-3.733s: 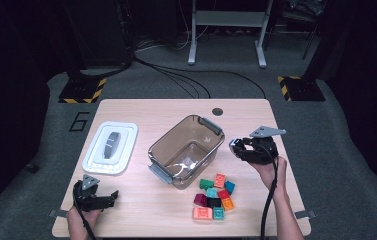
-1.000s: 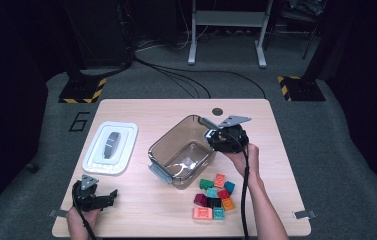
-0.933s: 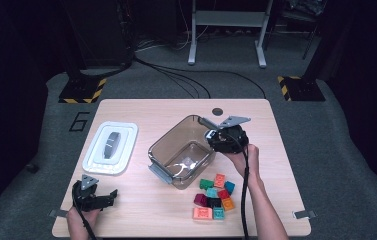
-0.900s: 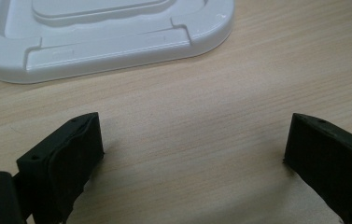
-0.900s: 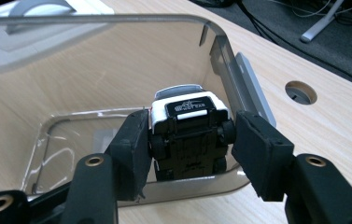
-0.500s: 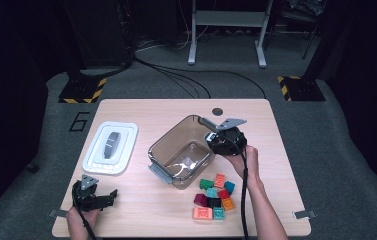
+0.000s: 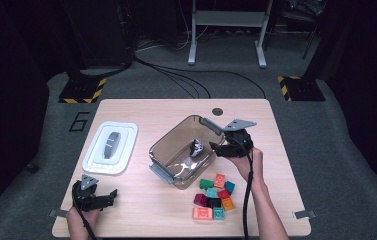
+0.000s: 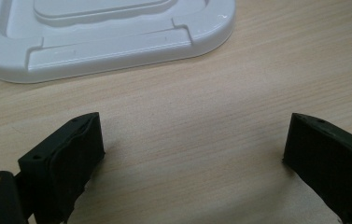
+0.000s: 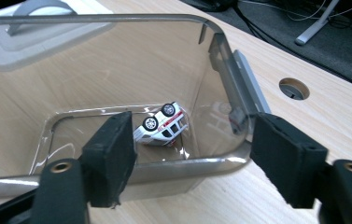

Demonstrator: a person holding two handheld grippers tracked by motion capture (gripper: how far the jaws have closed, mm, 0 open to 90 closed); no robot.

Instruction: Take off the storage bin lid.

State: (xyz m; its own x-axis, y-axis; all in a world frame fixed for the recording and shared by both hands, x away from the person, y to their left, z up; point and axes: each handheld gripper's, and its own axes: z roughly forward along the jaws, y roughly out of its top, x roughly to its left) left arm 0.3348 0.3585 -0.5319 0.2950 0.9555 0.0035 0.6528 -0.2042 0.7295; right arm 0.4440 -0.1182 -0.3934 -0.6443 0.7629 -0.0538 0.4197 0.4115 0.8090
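Observation:
A small white toy car (image 9: 162,126) lies tipped over, wheels up, on the floor of a clear plastic box (image 9: 117,18) at the middle of the table. My right gripper (image 9: 192,140) hangs over the box's near right rim (image 7: 211,125). Its jaws have just been opening and stand apart with nothing pressed between them; the car (image 7: 196,147) sits below and beyond them. My right gripper (image 7: 215,148) points left into the box. At the table's front left, my left gripper (image 7: 110,196) rests open over bare wood, and nothing is between its jaws (image 8: 192,154).
A white lid (image 7: 111,147) lies flat left of the box, its edge close ahead of the left gripper (image 8: 103,32). Several coloured bricks (image 7: 213,197) are clustered in front of the box. A round cable hole (image 7: 217,111) is at the table's far edge.
The right gripper came in from the table's right side to the box's rim, then shifted slightly left. Its jaws have opened and the toy car now lies inside the box. The left gripper stayed put.

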